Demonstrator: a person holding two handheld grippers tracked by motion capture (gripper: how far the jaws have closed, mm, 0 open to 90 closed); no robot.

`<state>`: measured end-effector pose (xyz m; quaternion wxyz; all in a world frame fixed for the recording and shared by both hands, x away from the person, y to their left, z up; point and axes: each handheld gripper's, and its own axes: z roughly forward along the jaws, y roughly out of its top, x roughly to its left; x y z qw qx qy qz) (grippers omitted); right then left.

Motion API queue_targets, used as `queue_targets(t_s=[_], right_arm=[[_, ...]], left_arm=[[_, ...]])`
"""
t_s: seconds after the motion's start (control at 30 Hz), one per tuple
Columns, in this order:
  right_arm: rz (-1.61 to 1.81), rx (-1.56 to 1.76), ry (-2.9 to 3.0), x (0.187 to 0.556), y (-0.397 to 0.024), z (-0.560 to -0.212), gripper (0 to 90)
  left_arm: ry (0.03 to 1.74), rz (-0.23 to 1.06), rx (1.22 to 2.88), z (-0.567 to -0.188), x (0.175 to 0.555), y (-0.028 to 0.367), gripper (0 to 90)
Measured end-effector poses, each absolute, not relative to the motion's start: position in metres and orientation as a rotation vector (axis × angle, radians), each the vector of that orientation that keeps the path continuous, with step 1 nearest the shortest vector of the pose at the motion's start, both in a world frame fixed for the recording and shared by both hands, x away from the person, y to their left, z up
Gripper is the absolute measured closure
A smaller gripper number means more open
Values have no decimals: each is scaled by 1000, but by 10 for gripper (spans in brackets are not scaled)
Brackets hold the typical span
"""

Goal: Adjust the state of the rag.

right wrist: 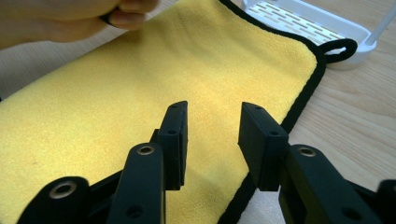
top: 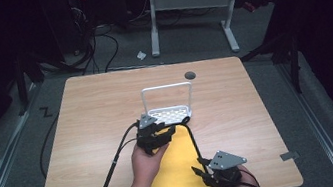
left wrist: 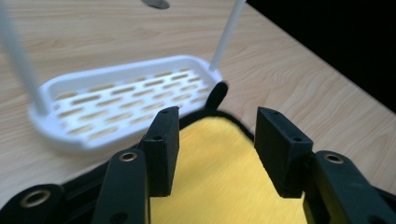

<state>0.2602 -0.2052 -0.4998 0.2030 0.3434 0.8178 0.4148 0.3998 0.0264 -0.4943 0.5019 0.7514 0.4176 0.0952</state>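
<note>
A yellow cloth (top: 179, 172) with a black edge lies flat on the wooden table (top: 92, 115), reaching from the near edge toward a white slotted rack (top: 170, 114) with a tall wire handle. My left gripper (top: 158, 133) hovers over the cloth's far end (left wrist: 219, 172), jaws open, nothing between them. The cloth's black hanging loop (left wrist: 217, 95) rests against the rack (left wrist: 116, 102). My right gripper (top: 202, 169) sits at the cloth's near right edge, open above the fabric (right wrist: 154, 74) with its pads apart. The rack (right wrist: 317, 23) shows beyond the loop (right wrist: 337, 48).
A small dark round spot (top: 190, 75) marks the table behind the rack. A white-legged desk (top: 191, 3) and cables stand on the floor beyond. The person's hand (right wrist: 70, 16) rests on the cloth's far side in the right gripper view.
</note>
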Motion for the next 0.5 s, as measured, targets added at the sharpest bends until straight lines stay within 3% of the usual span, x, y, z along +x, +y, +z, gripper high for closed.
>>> queue_targets(t_s=[0.23, 0.5], right_arm=[[1149, 967, 2285, 265, -206, -503, 655], [1133, 989, 2298, 277, -202, -507, 684]], left_arm=[[1045, 287, 1879, -504, 371, 72, 566], [1052, 274, 1903, -518, 336, 106, 559]])
